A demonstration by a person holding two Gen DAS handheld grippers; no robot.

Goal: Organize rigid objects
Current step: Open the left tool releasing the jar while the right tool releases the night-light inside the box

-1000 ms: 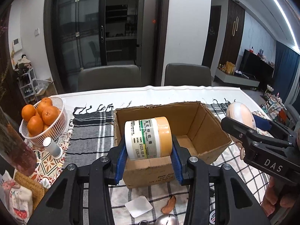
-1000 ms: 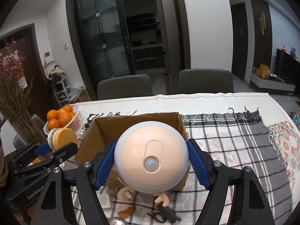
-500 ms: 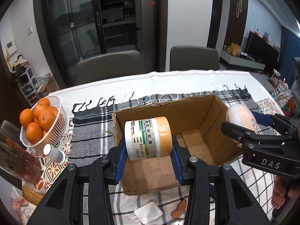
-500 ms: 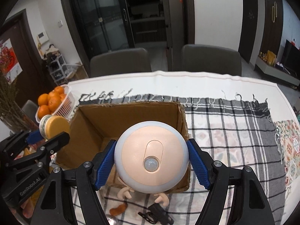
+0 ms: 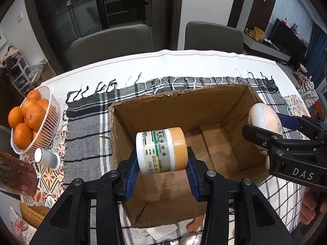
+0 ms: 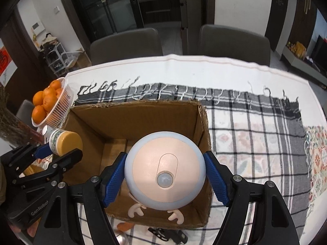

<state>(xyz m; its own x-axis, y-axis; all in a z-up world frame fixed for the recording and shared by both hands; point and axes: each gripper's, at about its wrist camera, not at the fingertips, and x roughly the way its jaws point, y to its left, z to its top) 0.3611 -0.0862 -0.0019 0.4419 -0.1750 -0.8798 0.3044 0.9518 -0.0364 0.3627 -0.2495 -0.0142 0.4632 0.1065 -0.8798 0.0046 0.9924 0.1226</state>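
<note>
Left gripper (image 5: 161, 170): blue pads clamped on both ends of a white jar (image 5: 161, 150) with an orange lid, held on its side above the near-left part of the open cardboard box (image 5: 184, 104). In the right wrist view the same jar (image 6: 64, 141) sits over the box's left wall.

Right gripper (image 6: 164, 178): pads pinching a round white-and-peach night light (image 6: 165, 170) — sensor face toward the camera, small antler-shaped feet hanging below — above the box's near-right corner (image 6: 202, 122).

Box interior shows bare cardboard only; it rests on a grey plaid cloth (image 6: 255, 126) over the white table (image 6: 204, 67).

Surroundings: a white basket of oranges (image 5: 30, 122) at far left, a small white bottle (image 5: 46, 158) just beside it — lying on its side. Two grey chairs (image 6: 126, 45) stand beyond the table.
</note>
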